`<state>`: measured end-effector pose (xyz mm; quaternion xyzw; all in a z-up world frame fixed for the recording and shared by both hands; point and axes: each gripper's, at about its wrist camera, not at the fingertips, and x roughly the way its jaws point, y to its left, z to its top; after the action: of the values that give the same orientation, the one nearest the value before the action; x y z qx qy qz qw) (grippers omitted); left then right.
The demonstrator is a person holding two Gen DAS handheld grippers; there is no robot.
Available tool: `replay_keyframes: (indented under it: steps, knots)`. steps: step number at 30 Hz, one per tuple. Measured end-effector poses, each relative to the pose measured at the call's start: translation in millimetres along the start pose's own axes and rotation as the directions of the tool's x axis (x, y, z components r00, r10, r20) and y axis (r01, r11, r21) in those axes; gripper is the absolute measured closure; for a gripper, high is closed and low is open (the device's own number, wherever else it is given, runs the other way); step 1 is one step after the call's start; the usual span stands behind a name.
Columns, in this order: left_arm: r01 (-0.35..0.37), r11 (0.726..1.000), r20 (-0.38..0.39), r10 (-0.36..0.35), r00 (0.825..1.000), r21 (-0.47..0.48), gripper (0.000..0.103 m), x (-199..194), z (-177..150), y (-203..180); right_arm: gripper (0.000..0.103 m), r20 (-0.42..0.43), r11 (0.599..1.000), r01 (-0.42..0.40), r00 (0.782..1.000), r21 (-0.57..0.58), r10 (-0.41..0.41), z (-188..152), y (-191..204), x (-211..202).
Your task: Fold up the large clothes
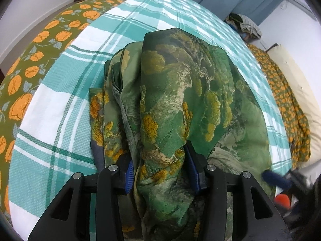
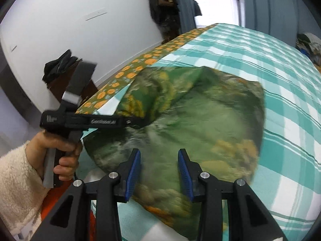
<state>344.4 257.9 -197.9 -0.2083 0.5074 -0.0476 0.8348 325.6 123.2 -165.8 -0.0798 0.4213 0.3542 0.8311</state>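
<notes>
A large green garment [image 1: 180, 92] with yellow tree print lies bunched on the teal plaid bed cover [image 1: 60, 108]. My left gripper [image 1: 160, 170] is shut on a thick bunch of the garment's near edge, fabric filling the gap between its blue pads. In the right wrist view the garment [image 2: 200, 120] spreads over the bed cover [image 2: 291, 120]. My right gripper [image 2: 159, 168] is open and empty just above the garment's near part. The left gripper's body [image 2: 84, 120], held by a hand, grips the garment's left edge there.
An olive sheet with orange flowers [image 1: 30, 76] borders the bed's left side. A pile of clothes [image 1: 244, 26] lies at the far right. A cream pillow [image 1: 297, 84] lies on the right. A dark wooden piece with black cloth [image 2: 64, 70] stands by the white wall.
</notes>
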Motion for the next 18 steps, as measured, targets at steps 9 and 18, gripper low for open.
replay_keyframes:
  steps: [9, 18]
  knots:
    - [0.014, 1.0, -0.007, -0.014, 1.0, -0.009, 0.05, -3.8, -1.6, -2.8, 0.063, -0.078, 0.999, 0.047, 0.996, -0.025, -0.049, -19.1, 0.0, 25.6]
    - [0.255, 0.916, 0.157, -0.216, 0.964, -0.31, 0.014, -49.4, -9.3, 95.3, 0.063, -0.08, 0.996, 0.075, 0.994, -0.056, -0.079, -23.8, 4.1, 35.1]
